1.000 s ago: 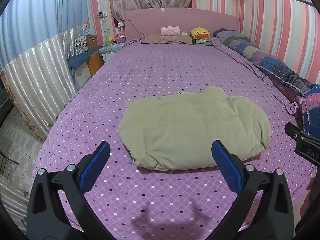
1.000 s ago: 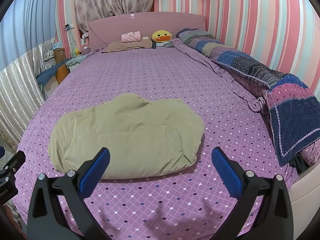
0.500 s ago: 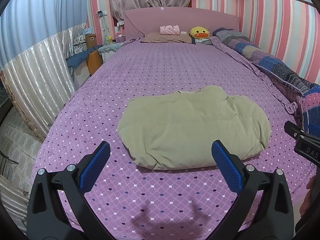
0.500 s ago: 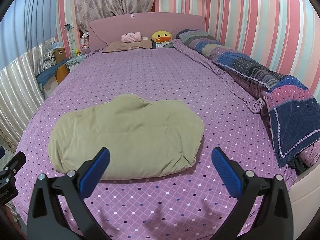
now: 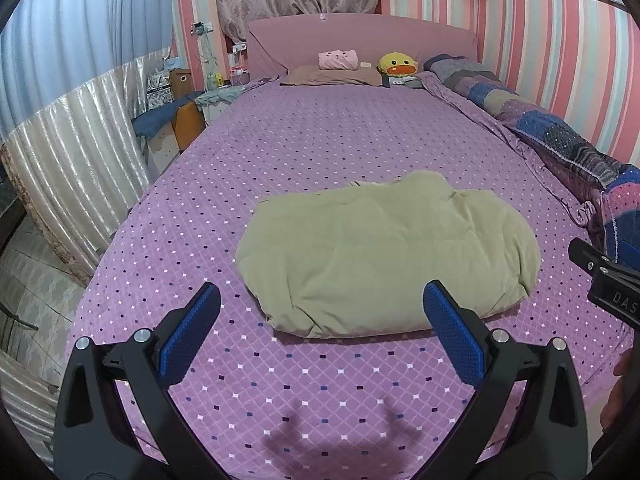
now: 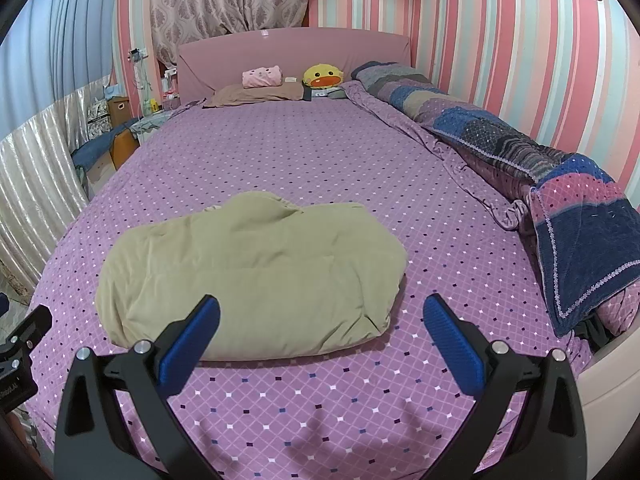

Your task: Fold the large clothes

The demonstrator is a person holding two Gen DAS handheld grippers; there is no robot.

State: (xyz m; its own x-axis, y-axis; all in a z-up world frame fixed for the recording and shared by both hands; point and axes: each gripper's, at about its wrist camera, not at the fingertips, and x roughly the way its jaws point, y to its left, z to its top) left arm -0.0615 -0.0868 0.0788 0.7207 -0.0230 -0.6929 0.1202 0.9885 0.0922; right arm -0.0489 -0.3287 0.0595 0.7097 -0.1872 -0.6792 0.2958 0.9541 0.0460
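Above the near edge of the bed (image 5: 320,152), the left gripper (image 5: 320,316) was held wide open, its blue pads (image 5: 192,328) apart and nothing gripped between them. At the right border of the left view, part of the other tool was seen, and the letters "DAS" could be read on its black body; the rest of the marking was cut off. The right gripper (image 6: 320,320) was likewise spread wide and empty, hovering over the purple dotted sheet (image 6: 320,400) without touching cloth. A few letters on the black part at the left border of the right view were too small to be read.

Just beyond both grippers, the garment (image 5: 384,256) (image 6: 248,276), a padded olive-tan piece, was seen lying folded into a thick bundle on the sheet. A patchwork quilt (image 6: 500,136) was bunched along the striped wall. By the pink headboard (image 5: 360,40), a pink cushion (image 5: 338,59) and a yellow duck toy (image 5: 398,65) were seen.
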